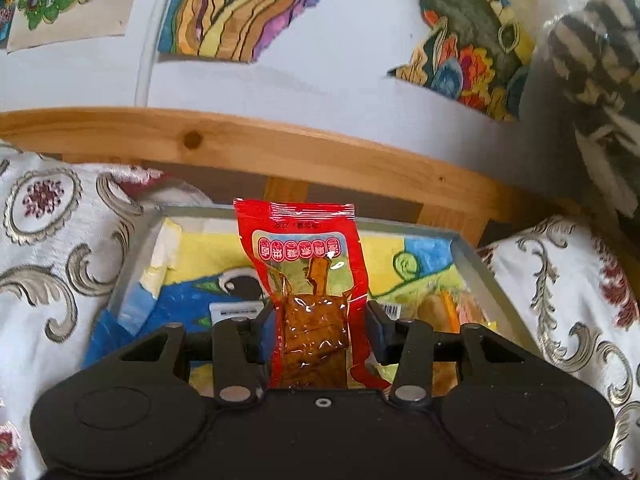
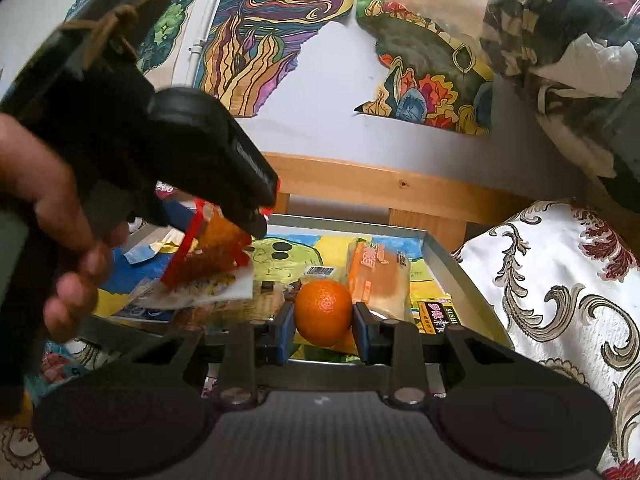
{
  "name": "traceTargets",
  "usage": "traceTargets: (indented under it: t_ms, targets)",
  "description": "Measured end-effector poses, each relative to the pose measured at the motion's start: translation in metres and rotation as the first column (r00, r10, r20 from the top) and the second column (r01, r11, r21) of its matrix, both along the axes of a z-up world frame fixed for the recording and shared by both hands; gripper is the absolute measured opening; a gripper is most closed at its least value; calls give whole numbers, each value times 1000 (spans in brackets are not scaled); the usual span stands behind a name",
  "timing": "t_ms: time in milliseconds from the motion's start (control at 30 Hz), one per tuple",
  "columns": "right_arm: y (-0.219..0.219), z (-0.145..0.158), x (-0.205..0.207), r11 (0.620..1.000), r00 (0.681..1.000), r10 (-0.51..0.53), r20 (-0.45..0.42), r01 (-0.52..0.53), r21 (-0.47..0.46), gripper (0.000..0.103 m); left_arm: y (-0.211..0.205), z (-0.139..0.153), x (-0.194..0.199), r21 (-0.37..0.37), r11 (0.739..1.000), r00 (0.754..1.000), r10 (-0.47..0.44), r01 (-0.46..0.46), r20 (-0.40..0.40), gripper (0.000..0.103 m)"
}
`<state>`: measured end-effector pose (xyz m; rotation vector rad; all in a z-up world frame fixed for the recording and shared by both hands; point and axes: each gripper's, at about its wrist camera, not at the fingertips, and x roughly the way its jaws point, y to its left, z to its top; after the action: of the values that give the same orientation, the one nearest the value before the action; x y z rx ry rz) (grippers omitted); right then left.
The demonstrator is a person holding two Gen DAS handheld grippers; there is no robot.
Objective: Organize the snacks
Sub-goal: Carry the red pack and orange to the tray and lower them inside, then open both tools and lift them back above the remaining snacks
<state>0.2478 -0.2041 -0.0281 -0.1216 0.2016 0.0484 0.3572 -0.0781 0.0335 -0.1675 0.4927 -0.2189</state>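
Painted paper sheets cover the wall behind a wooden rail [image 1: 280, 148], and below it a shallow grey tray [image 1: 404, 227], lined with a colourful drawing, sits on a patterned cloth [image 1: 48, 248].

Held above that tray is a red snack packet [image 1: 316, 280], standing upright with its sealed end up. The left gripper [image 1: 318, 332] has it: the jaws are closed partway onto the packet's lower half, one pad against each side. In the right wrist view the same gripper appears from outside, gripped by a hand [image 2: 60, 216], with the packet hanging over the tray's left part.

The right gripper [image 2: 323, 316] has its jaws set around an orange [image 2: 324, 306] and pressing it from both sides; whether the fruit is lifted off the tray or rests in it I cannot tell. Just beside it lie an orange-wrapped snack [image 2: 378, 276] and a small yellow packet [image 2: 434, 316].

To place the red packet well, I would lower it flat onto a bare patch at the left, clear of the wrappers already lying there, and let go only once it rests, since the slick film may slip. The orange may roll, so it wants setting against a neighbour or the tray wall.
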Motion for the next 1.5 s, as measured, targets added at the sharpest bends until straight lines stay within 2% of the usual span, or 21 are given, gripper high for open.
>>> traceTargets:
  t_ms: [133,167,233,367,533,633,733,900,1200,1500]
  targets:
    - [1,0,2,1000,1000,12,-18,-12,2,35,-2,-5,2,14,1000,1000,21,-21,-20,48]
    - [1,1,2,1000,1000,15,-23,-15,2,37,-2,-5,2,20,999,999,27,-26,-27,52]
    - [2,2,2,1000,1000,11,-21,-11,1,49,-2,-6,3,24,999,998,44,-43,-51,58]
    - [1,6,-1,1000,1000,10,0,-10,2,58,3,-1,-5,18,997,996,78,-77,-44,80]
    - [-1,19,-11,1000,999,6,44,-6,12,79,7,15,-23,43,994,995,102,-101,-16,90]
    - [-1,28,-19,1000,997,3,76,-4,9,85,10,29,-36,54,991,993,121,-121,13,99]
    - [-1,38,-29,1000,994,7,106,-8,6,95,13,43,-52,65,988,990,136,-138,43,101]
    - [1,55,-51,1000,985,-2,170,3,-5,103,21,68,-81,61,985,984,157,-162,77,102]
    - [5,80,-98,1000,976,5,216,-8,11,103,43,99,-143,94,976,972,184,-198,147,102]
    - [4,93,-153,999,962,-32,271,20,48,103,66,99,-201,95,972,968,199,-215,155,102]
